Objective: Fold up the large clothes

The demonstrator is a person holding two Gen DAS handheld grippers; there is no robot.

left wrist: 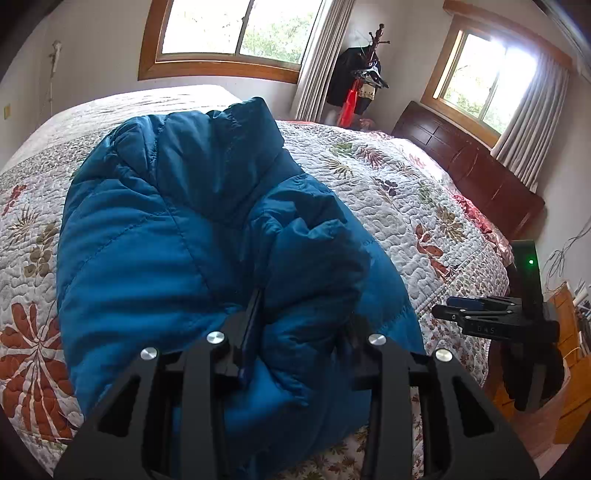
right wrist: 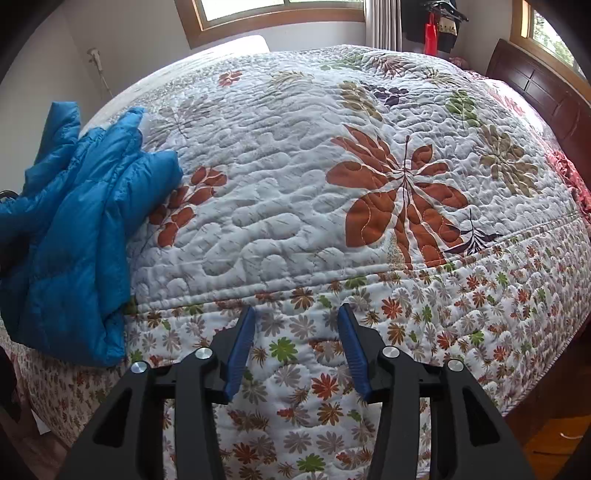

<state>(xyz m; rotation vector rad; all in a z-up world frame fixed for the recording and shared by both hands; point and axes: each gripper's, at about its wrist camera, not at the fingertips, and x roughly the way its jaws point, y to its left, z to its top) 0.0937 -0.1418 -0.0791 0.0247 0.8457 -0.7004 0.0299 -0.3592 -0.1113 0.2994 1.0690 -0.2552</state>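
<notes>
Left gripper [left wrist: 301, 314]: both fingertips buried in folds of the blue puffer jacket [left wrist: 177, 229], so the pads cannot be seen; jaws clamped on a thick bunch of the fabric; the jacket's lower edge is cut off behind the gripper body. Jacket lies heaped on the quilt [left wrist: 399, 192] near the bed's front edge, collar end pointing toward the far wall; in the right wrist view only one side of the jacket [right wrist: 74, 229] shows, at the frame's left, draping over the bed's edge.

Right gripper [right wrist: 297, 347]: blue-padded fingers spread apart, nothing between them, hovering over the quilt's small-flower border [right wrist: 424, 317]; seen from the left wrist view it sits off the bed's right side [left wrist: 480, 314], fingers edge-on and hard to read there.

Surface: white quilted bedspread, large orange and olive leaf prints. Room: dark wooden headboard [left wrist: 469, 173] at right; two wood-framed windows [left wrist: 236, 33] with pale curtains; a coat stand [left wrist: 369, 74] in the corner with dark and red garments, details too small to tell.
</notes>
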